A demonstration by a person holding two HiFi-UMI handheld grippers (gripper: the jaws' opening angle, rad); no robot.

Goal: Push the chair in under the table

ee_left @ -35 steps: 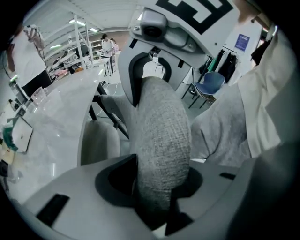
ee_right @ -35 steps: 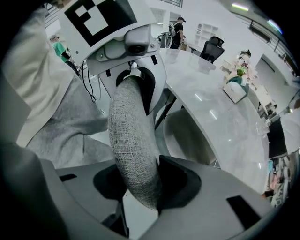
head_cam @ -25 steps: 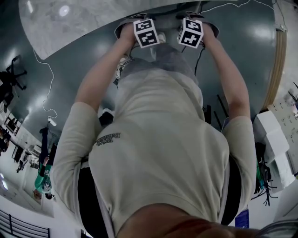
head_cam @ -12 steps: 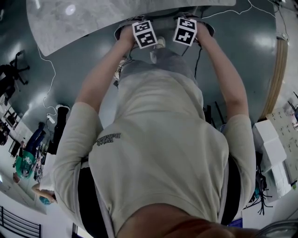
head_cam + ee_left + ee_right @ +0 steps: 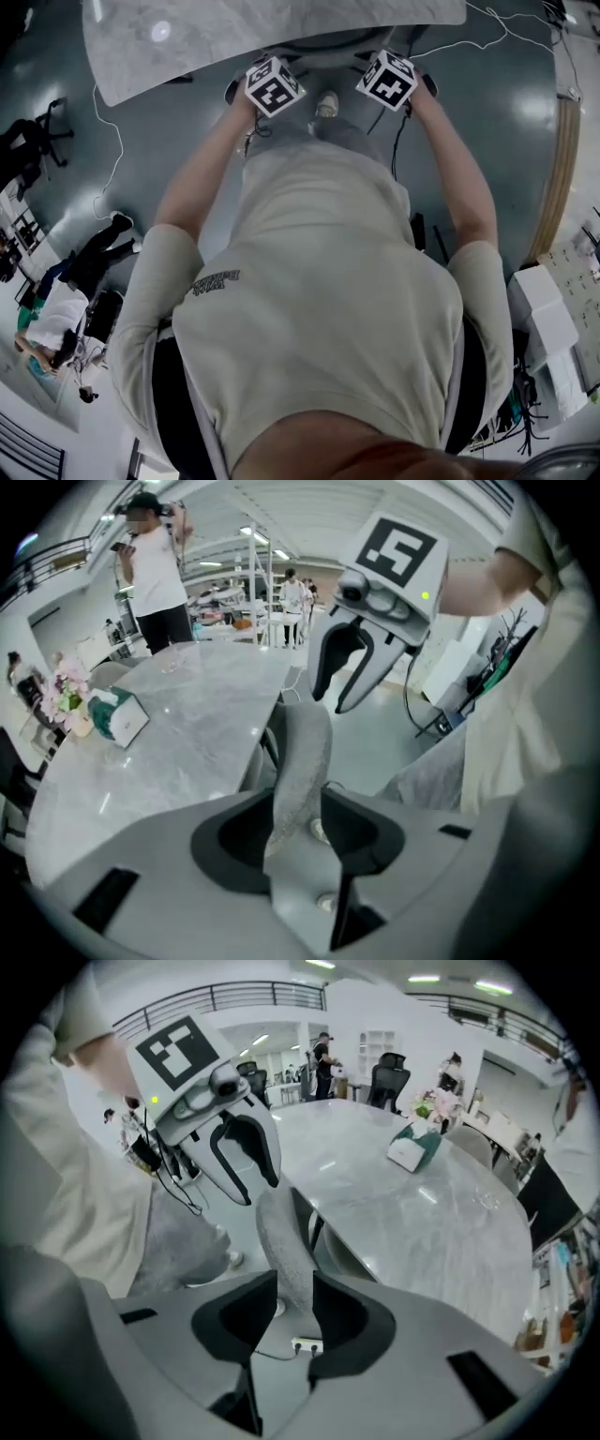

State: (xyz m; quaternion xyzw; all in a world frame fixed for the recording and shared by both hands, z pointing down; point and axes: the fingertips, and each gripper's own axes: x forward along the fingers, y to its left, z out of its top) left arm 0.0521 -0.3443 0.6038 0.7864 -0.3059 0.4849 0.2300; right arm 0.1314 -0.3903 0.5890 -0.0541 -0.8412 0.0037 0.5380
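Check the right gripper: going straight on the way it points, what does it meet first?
The chair back: its padded top edge sits between the right gripper's tongs, which have just been closing. Contact now is unclear.

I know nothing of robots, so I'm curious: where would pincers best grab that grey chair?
Probably the backrest's top edge, from above: it is a thin, upright padded rim, narrow enough to pinch, and it stands clear of the marble table.
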